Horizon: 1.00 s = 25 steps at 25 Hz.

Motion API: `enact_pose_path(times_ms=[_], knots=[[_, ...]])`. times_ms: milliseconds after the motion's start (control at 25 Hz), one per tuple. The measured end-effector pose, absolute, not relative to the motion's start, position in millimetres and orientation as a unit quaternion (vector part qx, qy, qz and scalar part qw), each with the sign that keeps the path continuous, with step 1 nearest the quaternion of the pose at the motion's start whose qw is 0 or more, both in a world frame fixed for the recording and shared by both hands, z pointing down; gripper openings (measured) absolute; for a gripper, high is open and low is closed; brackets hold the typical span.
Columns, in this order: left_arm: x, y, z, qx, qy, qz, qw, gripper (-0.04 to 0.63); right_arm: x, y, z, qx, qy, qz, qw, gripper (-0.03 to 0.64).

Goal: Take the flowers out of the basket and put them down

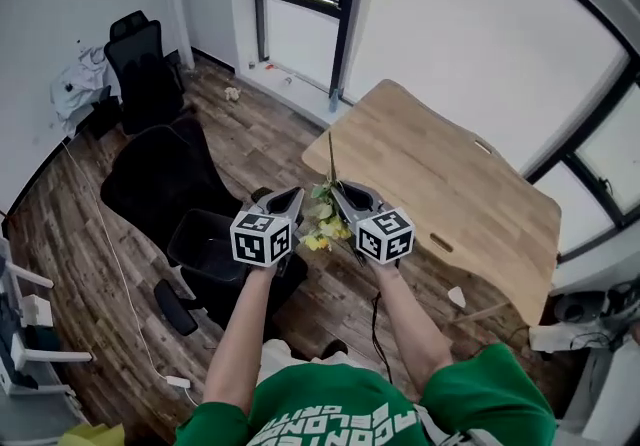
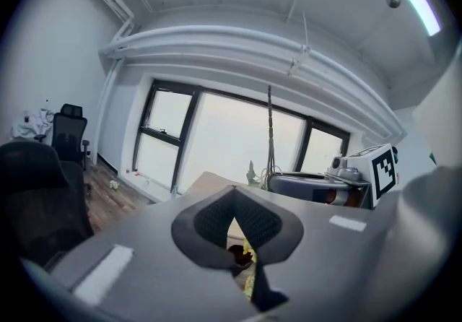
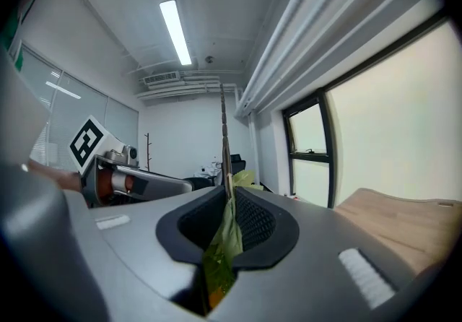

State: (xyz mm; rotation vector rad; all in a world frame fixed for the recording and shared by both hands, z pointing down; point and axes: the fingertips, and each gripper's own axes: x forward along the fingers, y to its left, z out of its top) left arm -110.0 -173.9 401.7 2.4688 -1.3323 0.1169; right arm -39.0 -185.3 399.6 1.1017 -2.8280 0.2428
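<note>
Head view gives us the wooden floor (image 1: 90, 264) across the frame's left half. The pale wooden table (image 1: 470, 184) lies at 3 o'clock from the grippers, and the black office chairs (image 1: 160, 179) are at 9 to 10 o'clock. We hold both grippers side by side at the frame's middle.

The left gripper (image 1: 294, 194) has its jaws drawn together tip to tip, with only a thin slit below them. The right gripper (image 1: 338, 188) is clamped on the flowers (image 1: 322, 219). These yellow blooms and green leaves hang in the air between the two grippers, off the table's 9 o'clock edge.

In the right gripper view we see a leaf pinched between the pads, and the thin stem (image 3: 223, 133) stands up toward 12 o'clock.
</note>
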Motion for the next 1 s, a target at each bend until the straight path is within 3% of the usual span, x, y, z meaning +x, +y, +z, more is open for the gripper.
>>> enact_pose_path(times_ms=[560,1000], knots=[[185,-133,412,0.937,-0.305,0.08,0.152,0.018,272,-113,403,0.537,-0.838,0.094,0.021,0.048],[325,-114,411,0.965,-0.196,0.099,0.143,0.018,433,-50,406,0.651,-0.752,0.1,0.005,0.048]])
